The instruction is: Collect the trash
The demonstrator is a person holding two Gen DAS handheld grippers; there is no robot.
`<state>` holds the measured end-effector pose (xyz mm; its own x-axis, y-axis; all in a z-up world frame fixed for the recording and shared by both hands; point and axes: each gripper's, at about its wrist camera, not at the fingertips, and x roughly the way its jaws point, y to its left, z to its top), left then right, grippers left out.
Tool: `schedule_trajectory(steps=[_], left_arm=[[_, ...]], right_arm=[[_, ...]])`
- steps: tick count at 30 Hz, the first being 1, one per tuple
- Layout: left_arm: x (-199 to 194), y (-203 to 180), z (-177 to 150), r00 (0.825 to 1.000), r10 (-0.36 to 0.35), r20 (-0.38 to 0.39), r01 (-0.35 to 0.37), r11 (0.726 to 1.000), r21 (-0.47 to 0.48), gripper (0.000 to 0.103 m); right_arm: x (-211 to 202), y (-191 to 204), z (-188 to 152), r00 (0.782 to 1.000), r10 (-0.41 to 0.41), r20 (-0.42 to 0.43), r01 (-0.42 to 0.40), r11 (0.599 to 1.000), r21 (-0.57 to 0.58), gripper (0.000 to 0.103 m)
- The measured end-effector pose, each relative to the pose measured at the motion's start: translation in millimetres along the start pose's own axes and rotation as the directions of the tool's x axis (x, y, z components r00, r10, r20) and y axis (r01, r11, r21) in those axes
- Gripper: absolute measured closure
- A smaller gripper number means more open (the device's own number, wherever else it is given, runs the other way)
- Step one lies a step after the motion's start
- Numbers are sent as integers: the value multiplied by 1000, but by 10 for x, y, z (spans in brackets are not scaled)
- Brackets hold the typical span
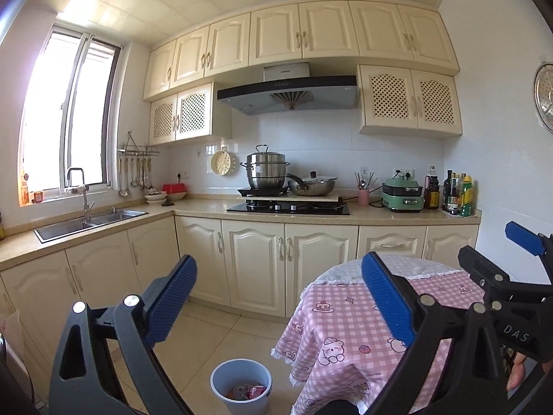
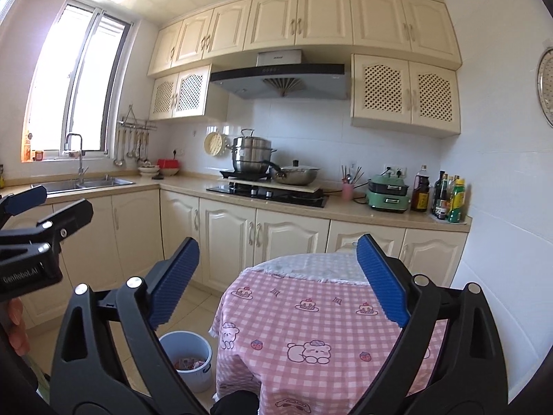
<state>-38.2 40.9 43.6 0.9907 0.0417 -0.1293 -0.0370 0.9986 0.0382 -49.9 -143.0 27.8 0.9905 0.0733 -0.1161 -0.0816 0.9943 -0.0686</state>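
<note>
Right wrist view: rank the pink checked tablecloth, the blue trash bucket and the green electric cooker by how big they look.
1. pink checked tablecloth
2. blue trash bucket
3. green electric cooker
The cooker sits farther away, so its true size against the bucket is unsure.

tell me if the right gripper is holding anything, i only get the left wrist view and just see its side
Observer: No. The right gripper has its jaws wide apart with nothing between them.
Operator: any trash on the table half my finger blocks
Observer: None that I can see on the pink checked tablecloth; only printed cartoons show there.
Operator: does my left gripper show from that side
Observer: Yes, the left gripper is at the frame's left edge, with the person's thumb below its body.
</note>
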Motion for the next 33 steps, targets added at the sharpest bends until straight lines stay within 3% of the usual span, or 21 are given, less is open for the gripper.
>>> schedule_trajectory(steps=[33], left_arm=[[19, -86, -46, 1000, -11, 4, 11, 1000, -3, 9]], right_arm=[[-12, -27, -74, 1000, 6, -11, -6, 1000, 12, 11]])
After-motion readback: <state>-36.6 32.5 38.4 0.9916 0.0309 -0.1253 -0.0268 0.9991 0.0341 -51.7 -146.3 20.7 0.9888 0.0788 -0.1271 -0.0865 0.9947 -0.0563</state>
